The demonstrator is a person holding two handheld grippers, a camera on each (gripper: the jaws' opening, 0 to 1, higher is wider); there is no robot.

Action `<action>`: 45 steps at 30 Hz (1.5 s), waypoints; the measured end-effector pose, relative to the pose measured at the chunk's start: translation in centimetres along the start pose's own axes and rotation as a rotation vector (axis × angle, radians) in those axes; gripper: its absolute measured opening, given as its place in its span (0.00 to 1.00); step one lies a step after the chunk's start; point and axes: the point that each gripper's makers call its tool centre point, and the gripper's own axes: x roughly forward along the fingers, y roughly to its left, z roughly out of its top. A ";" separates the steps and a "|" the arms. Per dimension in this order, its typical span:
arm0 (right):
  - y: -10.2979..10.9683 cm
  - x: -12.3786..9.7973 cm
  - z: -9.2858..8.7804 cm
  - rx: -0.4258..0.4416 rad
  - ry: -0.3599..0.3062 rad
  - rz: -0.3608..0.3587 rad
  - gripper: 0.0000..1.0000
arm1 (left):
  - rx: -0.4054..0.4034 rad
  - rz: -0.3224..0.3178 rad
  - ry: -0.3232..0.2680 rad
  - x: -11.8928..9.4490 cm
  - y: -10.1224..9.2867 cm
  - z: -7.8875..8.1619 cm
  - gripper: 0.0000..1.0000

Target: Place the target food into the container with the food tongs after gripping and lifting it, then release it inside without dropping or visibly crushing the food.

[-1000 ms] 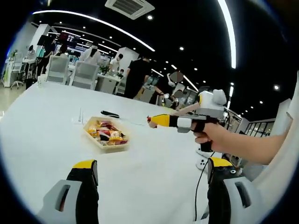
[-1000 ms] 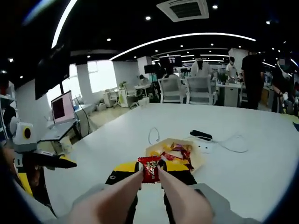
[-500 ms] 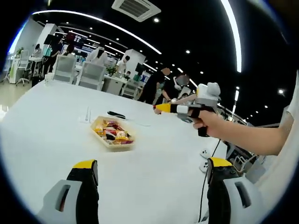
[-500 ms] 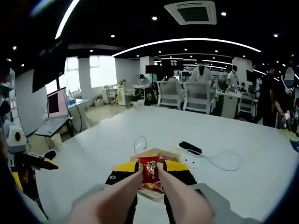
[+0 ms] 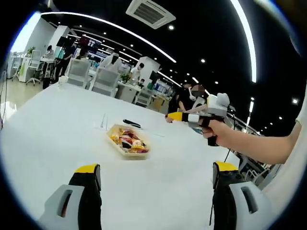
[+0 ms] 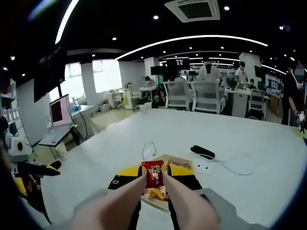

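Right fingers [image 6: 145, 179] pinch one red candy [image 6: 153, 173] above one tray [image 5: 128, 143]; left gripper [image 5: 153, 178] fingers spread.

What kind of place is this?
Most likely an open-plan office or lab: rows of desks with office chairs, a computer monitor at a side desk, and a ceiling air-conditioning vent above a large white table.

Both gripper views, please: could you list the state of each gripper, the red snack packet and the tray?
Right gripper: shut on the red snack packet, held above the tray.
Red snack packet: pinched upright between the tongs, off the table.
Tray: resting on the white table, holding wrapped snacks.
Left gripper: open, holding nothing.
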 end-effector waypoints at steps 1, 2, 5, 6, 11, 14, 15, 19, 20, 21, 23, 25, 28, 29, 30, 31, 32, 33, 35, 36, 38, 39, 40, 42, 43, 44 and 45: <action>0.1 0.0 0.0 0.001 0.000 0.001 0.20 | -0.001 0.001 0.003 0.1 0.0 0.0 0.97; 0.1 -0.1 0.0 0.001 0.000 0.001 0.20 | 0.003 -0.001 0.003 0.1 -0.1 0.0 0.97; 0.1 -0.1 -0.3 0.001 0.004 0.005 0.20 | 0.033 -0.007 0.007 0.2 -0.4 0.2 0.97; 0.1 -0.1 -0.5 0.001 0.008 0.005 0.20 | 0.035 -0.007 0.005 0.2 -0.4 0.2 0.97; -0.1 0.6 -1.1 0.013 0.029 0.005 0.20 | 0.015 -0.003 -0.005 0.4 0.0 0.2 0.97; -0.2 1.2 -1.1 0.023 0.034 0.002 0.20 | 0.011 -0.005 -0.003 0.6 0.1 0.2 0.97; -0.3 1.3 -1.0 0.033 0.033 0.001 0.20 | 0.010 -0.007 -0.003 0.7 0.2 0.3 0.97; -0.3 1.8 -0.6 0.083 0.006 -0.003 0.20 | -0.022 -0.038 -0.011 0.7 0.1 0.7 0.99; -0.2 1.9 -0.6 0.082 0.007 -0.005 0.20 | -0.023 -0.040 -0.015 0.7 0.1 0.8 0.99; -0.3 2.2 -0.7 0.085 0.008 -0.007 0.20 | -0.025 -0.041 -0.019 0.8 0.3 0.9 0.99; -0.4 2.6 -0.9 0.095 0.011 -0.011 0.20 | -0.030 -0.040 -0.015 0.9 0.6 1.0 0.99; -0.6 3.0 -1.0 0.098 0.017 -0.015 0.20 | -0.032 -0.038 -0.012 1.0 0.9 1.1 0.99; -1.1 3.7 -0.8 0.101 0.021 -0.023 0.20 | -0.034 -0.036 -0.010 1.2 1.3 1.2 0.99; -1.3 3.9 -0.8 0.102 0.022 -0.024 0.20 | -0.036 -0.035 -0.010 1.2 1.4 1.2 0.99; -1.4 4.1 -0.7 0.103 0.023 -0.025 0.20 | -0.042 -0.037 -0.010 1.3 1.5 1.2 0.99; -1.5 4.2 -0.7 0.104 0.023 -0.026 0.20 | -0.048 -0.039 -0.010 1.3 1.6 1.2 0.99; -1.7 4.6 -0.6 0.107 0.024 -0.028 0.20 | -0.055 -0.039 -0.012 1.5 1.8 1.3 0.99; -1.9 4.8 -0.6 0.109 0.025 -0.030 0.20 | -0.056 -0.038 -0.012 1.6 1.9 1.3 0.99; -2.0 5.1 -0.7 0.112 0.028 -0.031 0.20 | -0.059 -0.038 -0.011 1.7 2.0 1.3 0.99; -2.1 5.3 -0.7 0.113 0.030 -0.032 0.20 | -0.061 -0.038 -0.010 1.8 2.1 1.3 0.99; -2.3 5.8 -0.8 0.114 0.033 -0.034 0.20 | -0.066 -0.039 -0.008 2.0 2.2 1.3 0.99; -2.4 6.3 -0.8 0.116 0.038 -0.033 0.20 | -0.067 -0.039 -0.004 2.2 2.4 1.3 0.99; -2.5 6.6 -0.8 0.117 0.040 -0.033 0.20 | -0.067 -0.039 -0.003 2.3 2.6 1.3 0.99; -2.6 7.0 -0.9 0.120 0.044 -0.032 0.20 | -0.068 -0.038 -0.002 2.5 2.8 1.4 0.99; -2.6 7.2 -0.9 0.119 0.045 -0.034 0.20 | -0.069 -0.037 -0.002 2.5 2.9 1.5 0.99; -2.6 7.4 -1.0 0.121 0.045 -0.036 0.20 | -0.069 -0.037 -0.002 2.6 3.1 1.6 0.99; -2.7 7.5 -1.0 0.125 0.046 -0.036 0.20 | -0.069 -0.036 -0.001 2.7 3.2 1.6 0.99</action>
